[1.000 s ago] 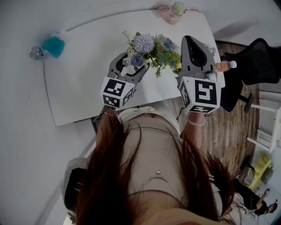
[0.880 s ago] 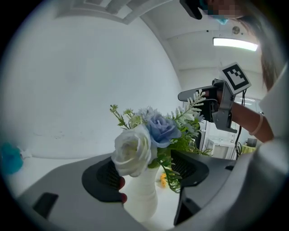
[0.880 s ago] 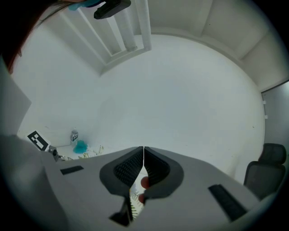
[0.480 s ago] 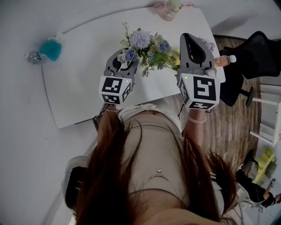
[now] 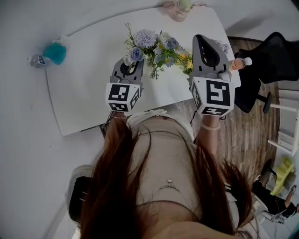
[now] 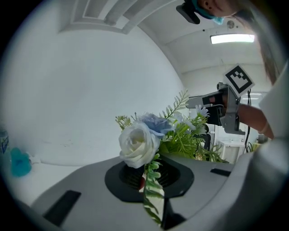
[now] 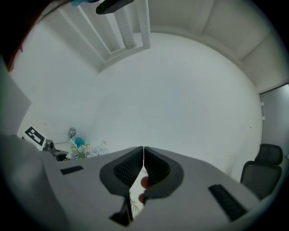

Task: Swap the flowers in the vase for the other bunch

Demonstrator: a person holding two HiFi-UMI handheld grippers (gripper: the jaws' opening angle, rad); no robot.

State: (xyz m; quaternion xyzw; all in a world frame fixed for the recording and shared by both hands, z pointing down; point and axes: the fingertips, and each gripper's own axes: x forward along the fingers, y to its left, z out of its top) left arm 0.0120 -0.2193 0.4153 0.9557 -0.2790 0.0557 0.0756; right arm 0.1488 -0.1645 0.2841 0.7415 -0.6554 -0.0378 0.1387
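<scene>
Currently, the left hand-held gripper (image 5: 132,64) is clamped on the bunch of flowers (image 5: 159,46). Its jaws have just been closing, and a leafy sprig of the bunch runs down between them. A white rose (image 6: 137,144) sits directly on top of the closed jaws. The bunch is held above the near right part of the worktop (image 5: 93,84). Its blue and white heads spread from the left hand-held gripper toward the right one.

The right hand-held gripper (image 5: 203,39) is clenched, its jaws pressed together with only a thin slit between the pads. It hangs over the right end of the worktop, just beside the bunch's right side. Whether it touches the bunch cannot be told.

A vase (image 5: 180,11) stands at the far edge of the worktop. A bottle (image 5: 239,63) stands at its right edge. A teal object (image 5: 56,52) lies at its far left corner. A black chair (image 5: 275,58) stands off the right end of the worktop.
</scene>
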